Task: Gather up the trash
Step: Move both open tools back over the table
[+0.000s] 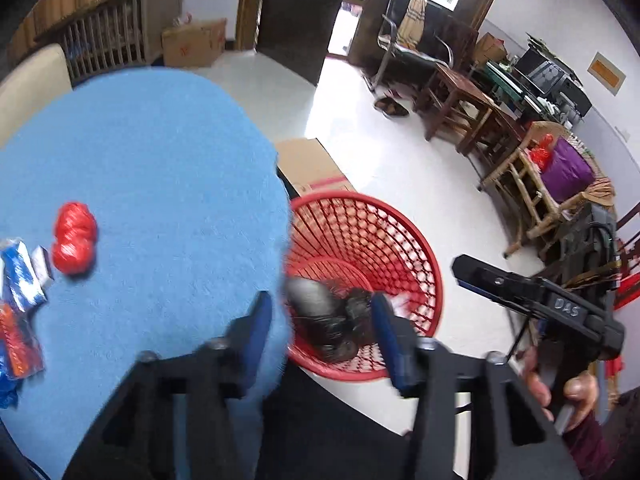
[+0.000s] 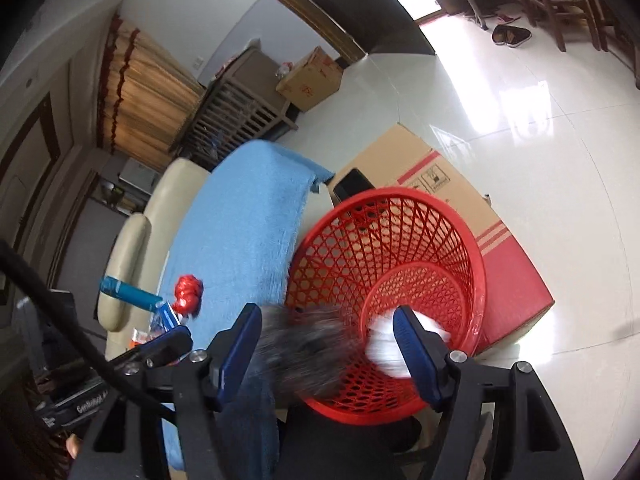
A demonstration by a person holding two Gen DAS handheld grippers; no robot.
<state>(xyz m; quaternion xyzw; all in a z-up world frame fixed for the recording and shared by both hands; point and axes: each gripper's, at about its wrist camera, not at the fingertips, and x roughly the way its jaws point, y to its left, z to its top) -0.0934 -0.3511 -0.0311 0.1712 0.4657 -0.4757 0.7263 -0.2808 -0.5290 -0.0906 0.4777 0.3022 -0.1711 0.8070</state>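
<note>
The basket (image 2: 400, 280) stands on the floor at the table's (image 2: 240, 232) three o'clock, a box (image 2: 460, 200) at its twelve; a bag (image 1: 75, 237) lies on the table.

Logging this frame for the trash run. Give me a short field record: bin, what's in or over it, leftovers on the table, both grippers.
bin: red mesh basket on the floor beside the blue-covered table
over bin: dark blurred bag
in bin: white wad
left on table: red crumpled wrapper, blue-white packets
left gripper: open, nothing pinched
right gripper: open, fingers apart, clear of the bag
</note>
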